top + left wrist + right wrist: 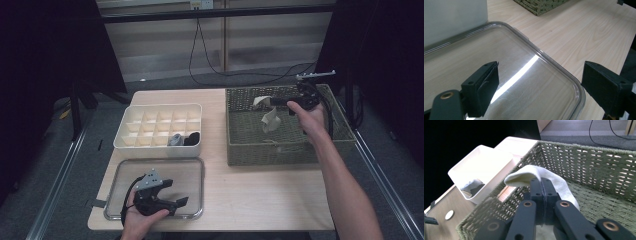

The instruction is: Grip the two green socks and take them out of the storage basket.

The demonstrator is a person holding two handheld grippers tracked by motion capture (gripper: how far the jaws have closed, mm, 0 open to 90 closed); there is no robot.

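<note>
Though near divider box (159,126), basket wall (227,125) between.

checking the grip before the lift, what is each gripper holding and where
The right gripper is shut on a white sock, pinched at a fold near its upper end. The left gripper holds nothing.

Pale matt wood grain is seen on the table (584,32); a clear, glossy plastic lid (564,67) is lit by a glare streak; soft white cloth (534,173) is shown against a rough woven wicker basket (599,162); smooth matt white plastic is presented by the organiser (127,130)
</note>
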